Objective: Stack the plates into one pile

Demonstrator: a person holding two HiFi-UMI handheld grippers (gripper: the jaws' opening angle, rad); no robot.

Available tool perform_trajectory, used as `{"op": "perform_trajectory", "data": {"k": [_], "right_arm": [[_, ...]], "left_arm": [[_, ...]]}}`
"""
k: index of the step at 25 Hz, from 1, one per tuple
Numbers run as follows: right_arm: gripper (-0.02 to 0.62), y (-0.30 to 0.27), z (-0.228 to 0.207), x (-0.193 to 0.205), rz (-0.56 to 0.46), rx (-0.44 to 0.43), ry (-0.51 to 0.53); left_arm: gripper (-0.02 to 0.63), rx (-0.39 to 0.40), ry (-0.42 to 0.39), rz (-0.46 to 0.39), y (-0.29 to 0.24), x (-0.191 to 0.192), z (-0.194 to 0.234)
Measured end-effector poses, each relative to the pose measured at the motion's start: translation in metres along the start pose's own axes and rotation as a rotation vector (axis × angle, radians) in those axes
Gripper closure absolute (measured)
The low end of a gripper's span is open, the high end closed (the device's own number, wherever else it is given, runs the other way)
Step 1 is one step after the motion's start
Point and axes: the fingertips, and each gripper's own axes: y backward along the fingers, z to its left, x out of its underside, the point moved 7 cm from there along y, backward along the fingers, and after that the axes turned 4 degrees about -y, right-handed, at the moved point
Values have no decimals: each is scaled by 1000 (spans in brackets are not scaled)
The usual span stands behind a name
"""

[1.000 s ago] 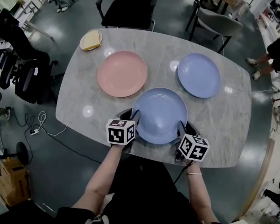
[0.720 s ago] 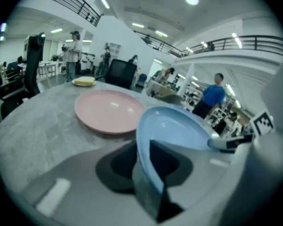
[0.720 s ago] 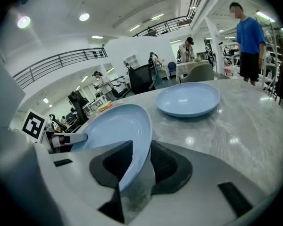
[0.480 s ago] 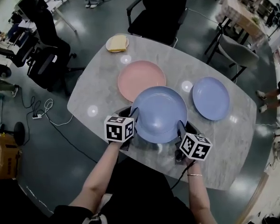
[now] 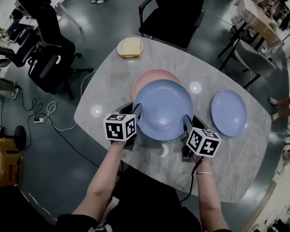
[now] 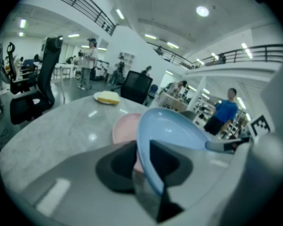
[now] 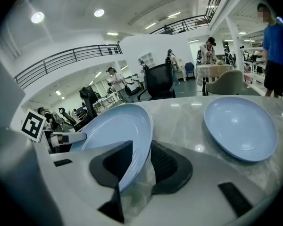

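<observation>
**Grey hand-held tongs with marker cubes, dark clothing**

The left tongs and the right tongs have smooth pale-grey plastic bodies with black pads, the right ones finely ribbed. Each carries a white cube printed with black square markers: one on the left, one on the right. A thin black cable runs back from the right tongs. The person wears a thin bracelet on the right wrist and dark clothing.

A black office chair sits behind the grey marble table. A cardboard box stands on the floor, left.
</observation>
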Motion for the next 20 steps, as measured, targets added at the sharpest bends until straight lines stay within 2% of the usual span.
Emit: {"op": "perform_trajectory", "data": {"k": [10,20], "right_arm": [[483,-71,9,-26,26,75,16],[488,-104,3,-27,59,155,43]], "left_arm": [[515,20,-1,7,-56,-39,50],[515,27,-26,75,-90,-35,65]]}}
